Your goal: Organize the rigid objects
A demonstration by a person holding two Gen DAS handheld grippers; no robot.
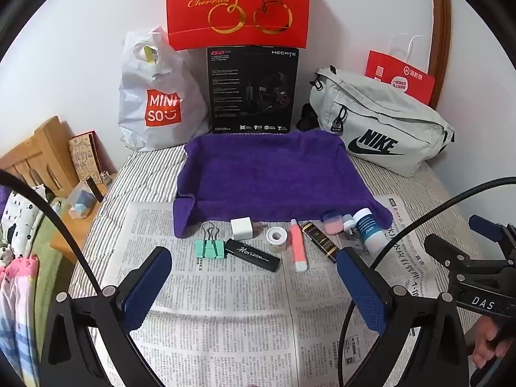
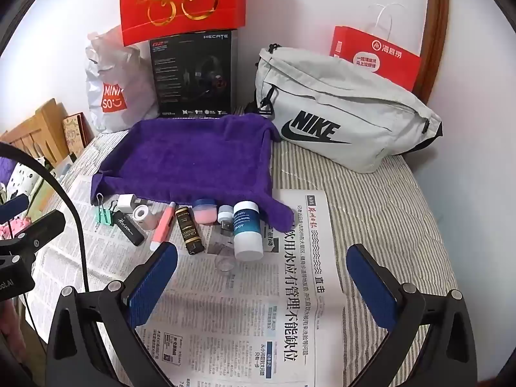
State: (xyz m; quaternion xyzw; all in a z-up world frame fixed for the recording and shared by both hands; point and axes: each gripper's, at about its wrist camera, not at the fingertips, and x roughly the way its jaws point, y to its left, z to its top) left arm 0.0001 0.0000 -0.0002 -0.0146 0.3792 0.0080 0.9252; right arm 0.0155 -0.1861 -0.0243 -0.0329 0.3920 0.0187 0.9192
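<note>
The left gripper (image 1: 254, 290) hangs over the newspaper (image 1: 225, 322) with its jaws spread wide and nothing between them; the right gripper (image 2: 262, 277) likewise stands wide apart and empty; ahead of both lies a row of small items on the paper: a green binder clip (image 1: 209, 245), black Horizon stick (image 1: 253, 254), white charger cube (image 1: 241, 228), tape roll (image 1: 275, 238), pink tube (image 1: 298, 248), dark Grand Reserve tube (image 2: 189, 230), pink jar (image 2: 205, 211) and white bottle (image 2: 246, 230); behind them spreads the purple towel (image 1: 274, 174).
</note>
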